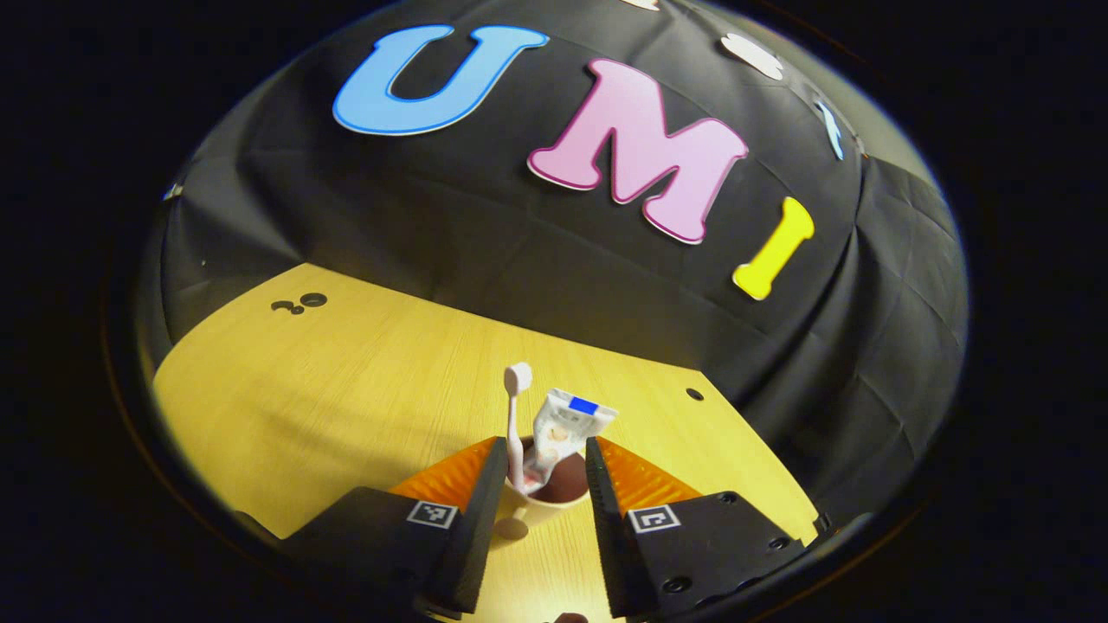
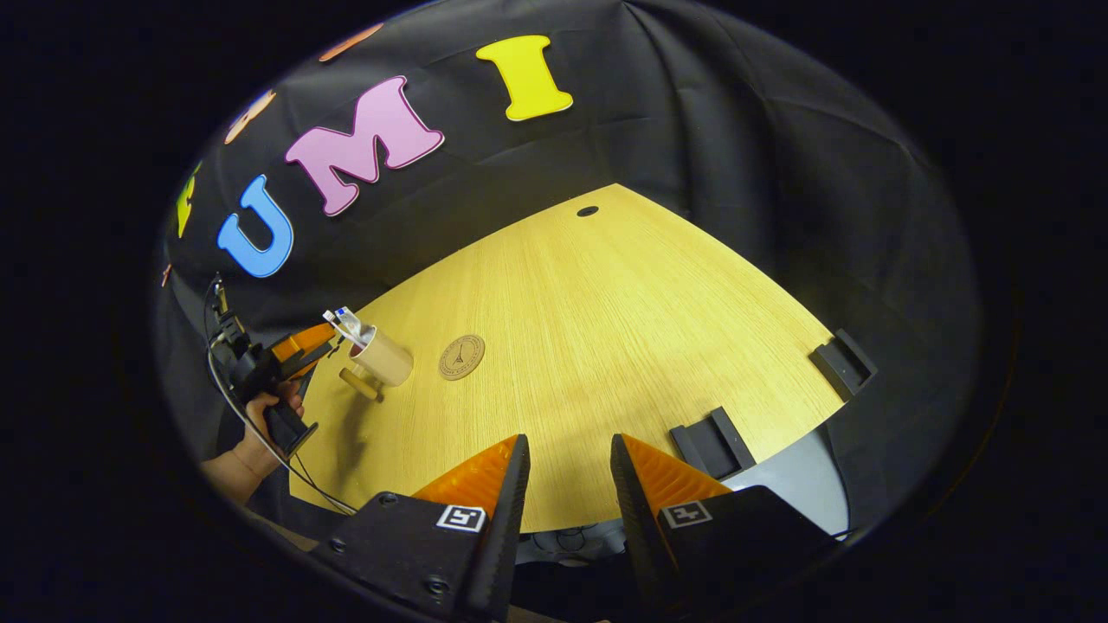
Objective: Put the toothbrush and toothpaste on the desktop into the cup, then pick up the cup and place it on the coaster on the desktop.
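Observation:
A beige cup (image 1: 530,510) with a side handle sits between the fingers of my left gripper (image 1: 545,450), which press on its two sides. In the cup stand a pale toothbrush (image 1: 514,415), head up, and a white toothpaste tube (image 1: 564,426). The right gripper view shows the same cup (image 2: 383,358) held by the left gripper (image 2: 313,343), a little above the wooden table (image 2: 606,329), its shadow below it. A round brown coaster (image 2: 461,356) lies flat on the table just right of the cup. My right gripper (image 2: 567,443) hovers open over the table's near edge, holding nothing.
A person's hand (image 2: 258,417) holds the left gripper's grip, with a cable hanging from it. Two black brackets (image 2: 708,441) (image 2: 841,363) sit at the table's near right edge. Small holes (image 2: 587,211) (image 1: 299,303) mark the tabletop near the black cloth wall.

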`<state>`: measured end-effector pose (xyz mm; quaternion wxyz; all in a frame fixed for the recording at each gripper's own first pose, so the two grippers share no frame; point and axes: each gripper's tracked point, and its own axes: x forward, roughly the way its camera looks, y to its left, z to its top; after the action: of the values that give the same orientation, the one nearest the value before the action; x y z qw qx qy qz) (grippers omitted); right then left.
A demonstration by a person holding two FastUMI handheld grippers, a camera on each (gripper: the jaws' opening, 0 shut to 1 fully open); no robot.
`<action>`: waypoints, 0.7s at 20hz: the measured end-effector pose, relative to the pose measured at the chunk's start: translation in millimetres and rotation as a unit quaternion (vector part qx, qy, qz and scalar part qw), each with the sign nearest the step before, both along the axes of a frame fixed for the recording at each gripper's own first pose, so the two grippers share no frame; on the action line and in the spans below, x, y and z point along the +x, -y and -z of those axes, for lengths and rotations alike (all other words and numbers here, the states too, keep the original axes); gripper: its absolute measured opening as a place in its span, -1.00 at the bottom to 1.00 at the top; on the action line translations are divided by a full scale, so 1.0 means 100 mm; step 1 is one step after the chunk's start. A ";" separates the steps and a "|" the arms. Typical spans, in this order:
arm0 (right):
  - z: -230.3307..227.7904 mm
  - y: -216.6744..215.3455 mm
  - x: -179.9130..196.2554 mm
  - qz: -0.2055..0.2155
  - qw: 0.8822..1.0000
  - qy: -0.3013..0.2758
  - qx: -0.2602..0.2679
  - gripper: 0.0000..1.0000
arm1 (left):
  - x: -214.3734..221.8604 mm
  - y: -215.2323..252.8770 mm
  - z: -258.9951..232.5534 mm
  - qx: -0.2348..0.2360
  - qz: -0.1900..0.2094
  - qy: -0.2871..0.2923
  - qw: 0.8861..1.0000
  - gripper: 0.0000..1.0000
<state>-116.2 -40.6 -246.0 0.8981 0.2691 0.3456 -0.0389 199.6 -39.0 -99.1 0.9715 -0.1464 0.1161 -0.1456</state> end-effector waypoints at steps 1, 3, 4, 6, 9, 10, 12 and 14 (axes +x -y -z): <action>0.00 0.01 0.01 0.001 1.000 0.000 0.000 0.17 | -0.10 0.02 0.02 0.015 0.013 -0.005 1.000 0.17; 0.00 0.04 0.03 0.005 1.000 0.002 0.006 0.17 | -0.25 0.00 0.10 0.050 0.032 -0.016 0.998 0.29; 0.02 0.05 0.04 0.007 1.000 0.002 0.008 0.17 | -0.31 0.00 0.14 0.067 0.043 -0.027 0.996 0.40; 0.03 0.10 0.06 0.012 1.000 0.003 0.009 0.17 | -0.42 -0.02 0.27 0.103 0.064 -0.055 0.991 0.51; 0.05 0.18 0.12 0.025 1.000 0.005 0.016 0.17 | -0.47 -0.03 0.41 0.148 0.091 -0.099 0.980 0.64; 0.06 0.21 0.13 0.031 0.999 0.006 0.018 0.17 | -0.46 -0.05 0.46 0.166 0.095 -0.111 0.975 0.68; 0.05 0.26 0.14 0.044 0.999 0.009 0.023 0.17 | -0.38 -0.07 0.59 0.195 0.105 -0.142 0.965 0.69; 0.04 0.30 0.11 0.054 0.998 0.007 0.025 0.17 | -0.28 -0.10 0.73 0.216 0.113 -0.174 0.954 0.69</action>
<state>-104.8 -70.6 -250.1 0.8903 0.3098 0.3248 -0.0771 171.3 -29.0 -172.4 0.9219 0.0583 0.3279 -0.1977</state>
